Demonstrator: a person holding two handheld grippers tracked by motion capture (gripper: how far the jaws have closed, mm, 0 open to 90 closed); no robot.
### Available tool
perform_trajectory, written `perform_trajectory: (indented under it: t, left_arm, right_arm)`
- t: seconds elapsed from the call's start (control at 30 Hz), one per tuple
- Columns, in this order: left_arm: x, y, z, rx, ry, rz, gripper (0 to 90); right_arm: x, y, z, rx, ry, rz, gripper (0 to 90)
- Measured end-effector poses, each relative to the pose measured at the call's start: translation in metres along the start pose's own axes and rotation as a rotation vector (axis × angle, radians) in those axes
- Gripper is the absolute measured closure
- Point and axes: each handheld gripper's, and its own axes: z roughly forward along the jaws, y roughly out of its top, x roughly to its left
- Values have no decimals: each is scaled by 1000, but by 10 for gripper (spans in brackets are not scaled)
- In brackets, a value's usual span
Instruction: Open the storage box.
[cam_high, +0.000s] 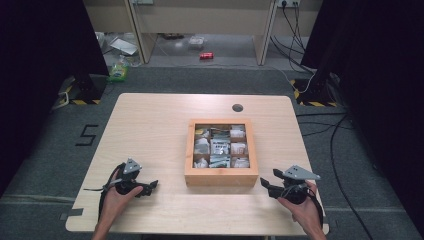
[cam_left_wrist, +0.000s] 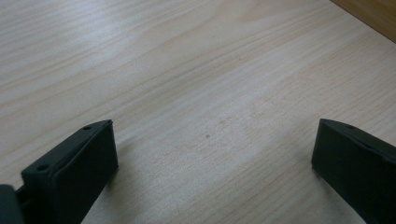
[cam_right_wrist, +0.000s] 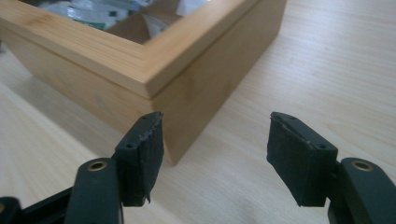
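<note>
Grippers (cam_high: 265, 184) apart on wooden table (cam_high: 150, 125)

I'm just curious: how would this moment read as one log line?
left claw: open, empty, over table | right claw: open, empty, facing corner of square wooden compartment box | packets inside box untouched

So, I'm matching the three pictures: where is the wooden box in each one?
High view: box at table centre, between the grippers.
Left gripper view: one box edge, top right corner.
Right gripper view: box corner, upper left, beyond the jaws.
Shared landmark: the pale table.
</note>
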Motion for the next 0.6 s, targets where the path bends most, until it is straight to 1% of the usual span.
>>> perform_trajectory:
  t: [0.07,0.3,0.5,0.6]
  left_arm:
    - [0,0,0,0,0,0,0]
    - [0,0,0,0,0,0,0]
    - [0,0,0,0,0,0,0]
    - [0,0,0,0,0,0,0]
  right_arm:
    - [2,2,-1,-10,15,-18,401]
    - [12,5,0,-12,55,-22,448]
    - [16,8,2,-24,66,-27,484]
    - [17,8,5,-16,66,-35,510]
